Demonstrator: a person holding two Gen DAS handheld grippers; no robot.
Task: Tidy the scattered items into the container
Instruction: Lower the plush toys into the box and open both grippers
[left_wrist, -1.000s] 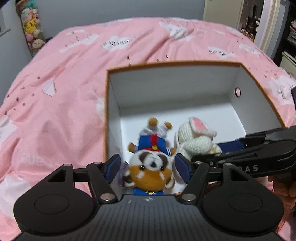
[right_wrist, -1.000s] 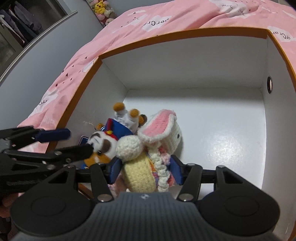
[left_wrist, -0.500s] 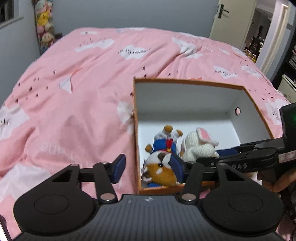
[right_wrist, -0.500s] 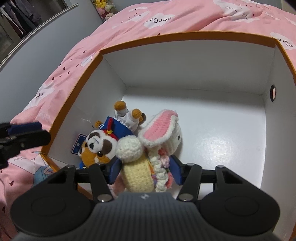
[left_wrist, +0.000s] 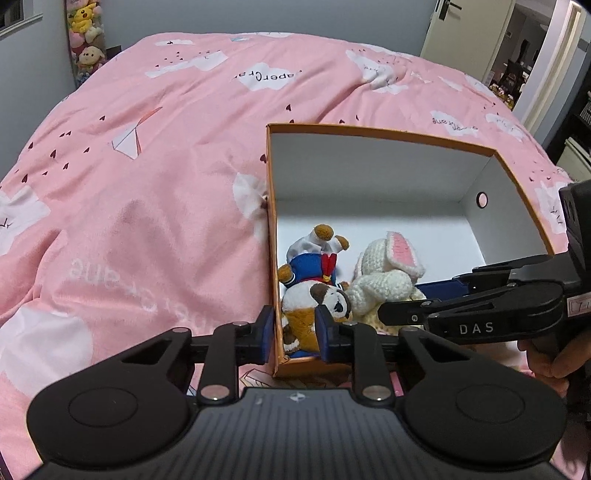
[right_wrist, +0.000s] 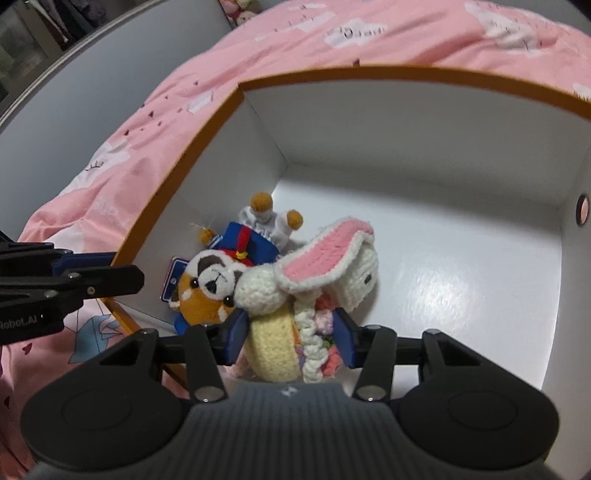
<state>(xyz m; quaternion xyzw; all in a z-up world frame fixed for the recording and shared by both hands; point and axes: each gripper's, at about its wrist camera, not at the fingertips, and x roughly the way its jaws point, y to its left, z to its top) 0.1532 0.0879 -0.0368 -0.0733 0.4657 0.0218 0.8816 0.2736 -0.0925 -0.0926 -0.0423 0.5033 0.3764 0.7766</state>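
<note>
A crocheted rabbit toy (right_wrist: 295, 317) with a cream body, a pink-lined ear and pastel yarn frills sits low in the centre of the right wrist view, inside an open box (right_wrist: 406, 122) with white walls and an orange rim. The right hand-held gripper (right_wrist: 288, 336) has its blue pads on either side of the rabbit's body and its jaws are closing; the pads appear to touch the yarn, so it seems to be grasping the toy lightly. Pressed against the rabbit's left side lies a plush red panda (right_wrist: 210, 288) in a blue sailor outfit, upside down in the box's near left corner.

In the left wrist view, the left hand-held gripper (left_wrist: 293, 334) sits at the lower centre, its jaws closing astride the box's near left corner: one pad outside the wall, the other inside beside the panda (left_wrist: 314, 306). Whether it grips the cardboard yet cannot be told. The box rests on a bed with a pink quilt (left_wrist: 147, 184).

Both toys look light, soft and squashy, unlikely to break or slip. The rabbit's thick body seems the best place to hold; the ear and frills would stretch.
</note>
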